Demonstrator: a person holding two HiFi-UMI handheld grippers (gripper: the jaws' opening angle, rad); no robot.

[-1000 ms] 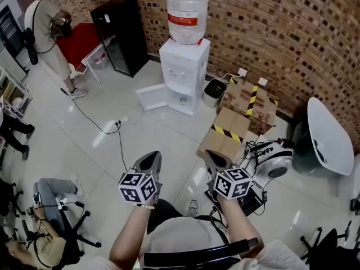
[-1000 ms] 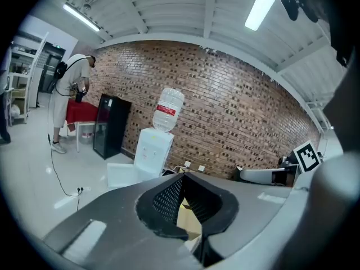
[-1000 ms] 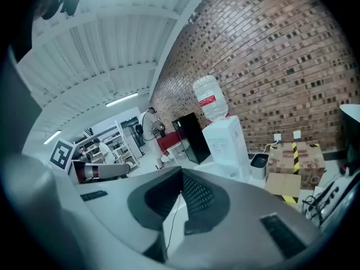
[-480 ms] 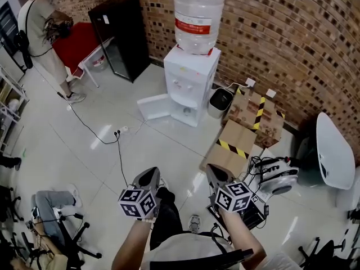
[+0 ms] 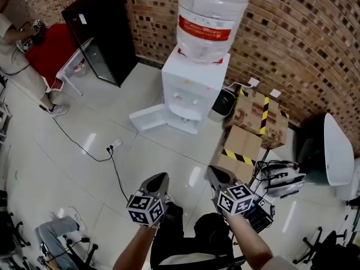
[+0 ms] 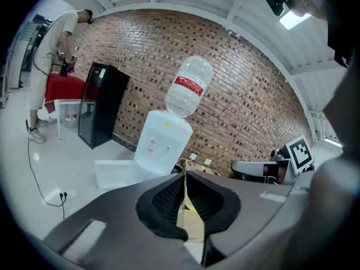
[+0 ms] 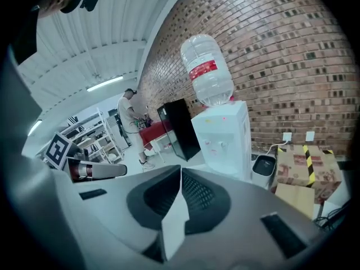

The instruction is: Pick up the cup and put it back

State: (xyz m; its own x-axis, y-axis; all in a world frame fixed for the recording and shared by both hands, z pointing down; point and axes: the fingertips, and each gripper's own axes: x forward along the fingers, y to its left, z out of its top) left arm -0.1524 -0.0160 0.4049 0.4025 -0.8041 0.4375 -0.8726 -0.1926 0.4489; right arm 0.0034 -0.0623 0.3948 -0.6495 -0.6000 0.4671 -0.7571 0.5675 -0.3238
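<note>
Pointing forward and somewhat downward, the left gripper (image 5: 161, 176) and the right gripper (image 5: 215, 172) sit side by side in front of the person. Each has its jaws pressed together with nothing between them, as both gripper views show.

Beyond the tips, well apart from them across bare floor (image 5: 73, 167), a white water dispenser (image 5: 191, 89) stands against the brick wall (image 5: 304, 49). It carries a large bottle (image 5: 211, 18) on top, and its lower door (image 5: 149, 118) hangs open to the left. Just to its right are a small dark bin (image 5: 223, 103) and stacked cardboard boxes (image 5: 256, 114).

No cup can be made out in any view. It is probably at the dispenser, in the tap recess or behind the open door, but that is a guess.

The step in hand looks like the approach.

- Close in squarely on the dispenser front.
- Keep clear of the open door and of the boxes.
- Find the cup before committing either hand.
- Spread the jaws of the chosen gripper early, wider than the cup.
- Come in level at mid-height so the pads meet its sides, not its rim.
- Squeeze gently, since a light cup may crush or tip.
</note>
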